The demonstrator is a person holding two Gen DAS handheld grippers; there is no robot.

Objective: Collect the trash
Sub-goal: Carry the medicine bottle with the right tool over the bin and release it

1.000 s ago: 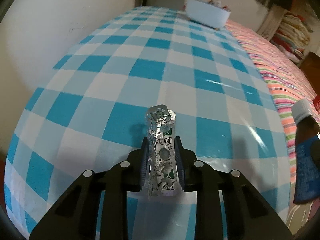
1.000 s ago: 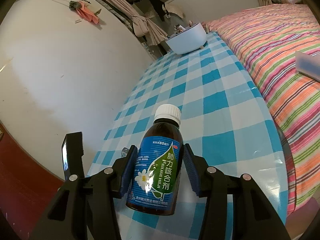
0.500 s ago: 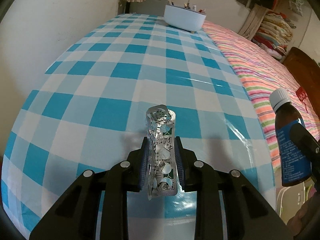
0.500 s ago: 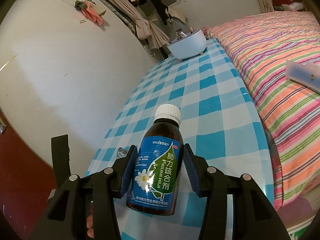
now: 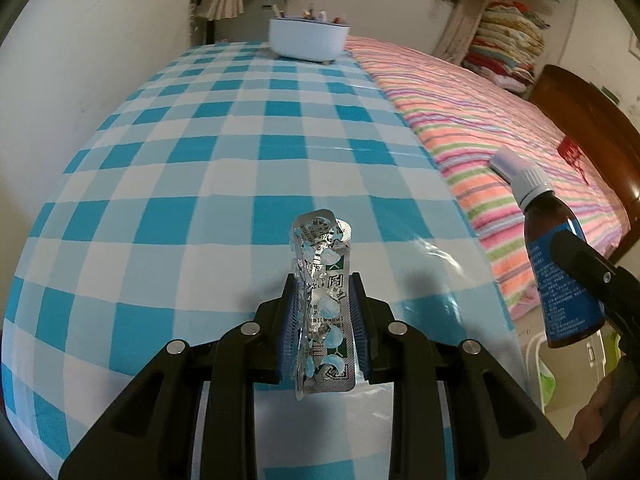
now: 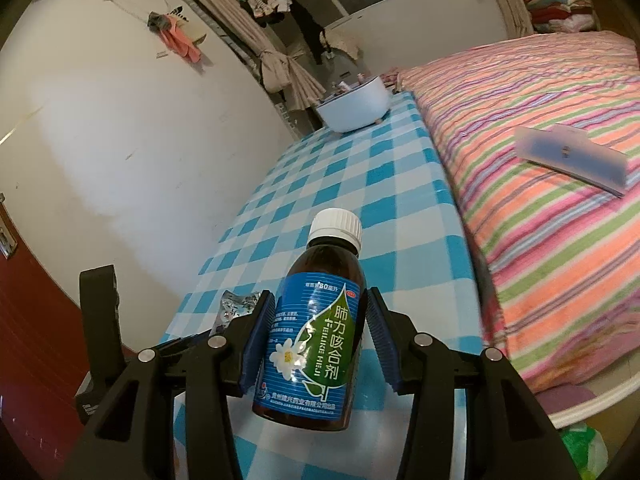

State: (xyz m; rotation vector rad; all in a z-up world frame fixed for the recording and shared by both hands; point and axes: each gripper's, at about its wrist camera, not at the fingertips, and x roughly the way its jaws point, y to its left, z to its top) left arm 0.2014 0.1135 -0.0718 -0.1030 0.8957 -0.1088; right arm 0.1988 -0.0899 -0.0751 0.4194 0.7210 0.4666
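Both hands are full of trash and are held up above the table (image 5: 248, 152), near its close edge. The left gripper (image 5: 323, 320) has its fingers (image 5: 290, 332) clenched on an empty silver pill sheet (image 5: 322, 300). The sheet stands up between them, crumpled at the top. The right gripper (image 6: 316, 344) has its fingers (image 6: 256, 348) squeezed on a brown medicine bottle (image 6: 312, 344) with a white cap (image 6: 336, 226). The bottle leans a little and is clear of the table.

So the picking-up part looks done. The step in hand seems to be carrying both things off to where trash goes.

A white basket with a green bag (image 5: 546, 376) peeks out low down past the table's close right corner, by the bed (image 5: 480, 128). That may be the bin, but only a bit of it shows, so I cannot be sure.

Next, each hand should go over the bin and hold its thing right above the hole. Then the fingers should let go, one hand at a time. The pill sheet is light and might flutter to the side, so it should be dropped from low down.

The white tub (image 5: 306, 40) sits at the far edge of the table and needs no touching.
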